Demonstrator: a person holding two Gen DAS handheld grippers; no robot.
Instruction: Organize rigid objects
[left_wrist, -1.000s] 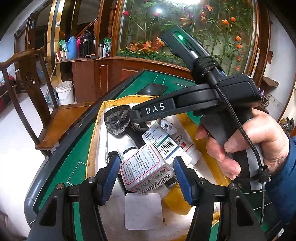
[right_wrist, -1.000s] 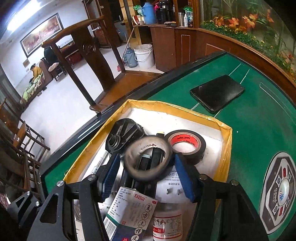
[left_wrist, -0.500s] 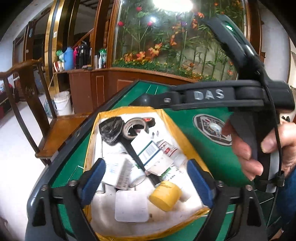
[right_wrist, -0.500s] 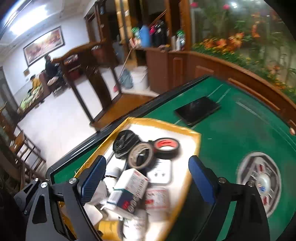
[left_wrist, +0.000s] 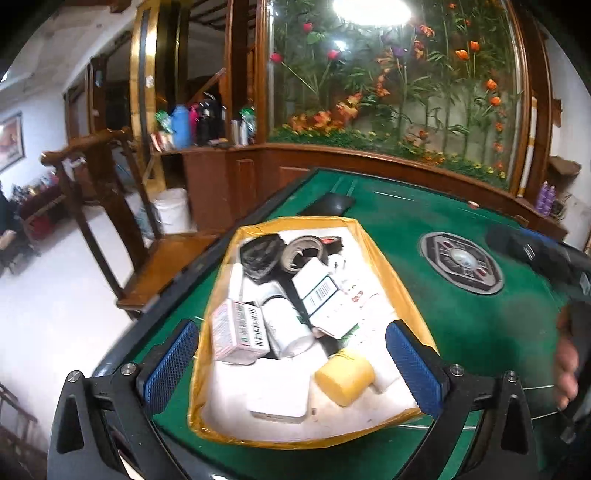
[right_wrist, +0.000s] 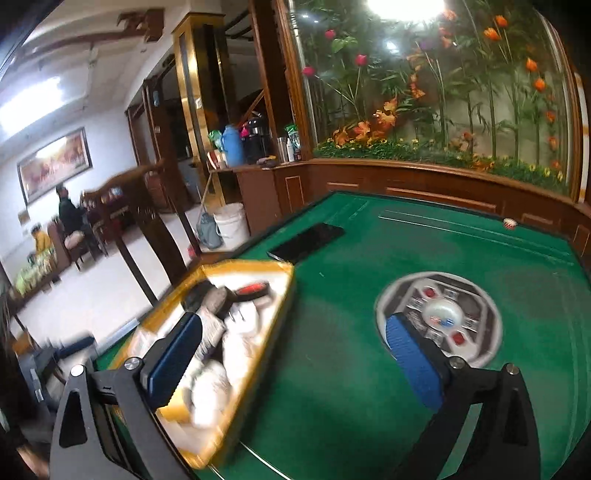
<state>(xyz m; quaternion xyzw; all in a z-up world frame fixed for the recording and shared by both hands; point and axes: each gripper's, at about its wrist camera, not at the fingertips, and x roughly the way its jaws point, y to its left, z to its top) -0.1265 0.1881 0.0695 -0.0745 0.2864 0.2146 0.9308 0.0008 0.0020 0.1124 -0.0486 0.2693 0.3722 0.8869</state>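
The yellow-rimmed tray (left_wrist: 384, 266) with its white floor sits on the left part of the green felt table (left_wrist: 424, 221), close to the table's near-left edge, and it holds all the small rigid objects in a loose heap. In the right wrist view the same tray (right_wrist: 258, 365) appears to the left, blurred. Set into the felt to the right of the tray is a round grey control panel (left_wrist: 461, 262), and beyond the tray's far edge a black phone (left_wrist: 328, 205) lies flat on the felt. The left gripper (left_wrist: 291, 363) hangs above the tray's near end with its blue pads spread wide and nothing between them. The right gripper (right_wrist: 295, 360) is likewise spread wide and empty, poised over the bare felt between the tray and the panel. Inside the tray, a flat white box (left_wrist: 279, 400) lies at the near end, with a yellow cap (left_wrist: 343, 376) just to its right. A pink-edged carton (left_wrist: 238, 332) rests at the left, touching a white bottle (left_wrist: 288, 325) lying on its side. A white barcode box (left_wrist: 317, 290) sits toward the middle, tilted over other items. At the far end are a black plastic part (left_wrist: 260, 256), a grey tape roll (left_wrist: 304, 253) just beside it, and a black tape roll (left_wrist: 330, 243) with a red core at the far right corner.
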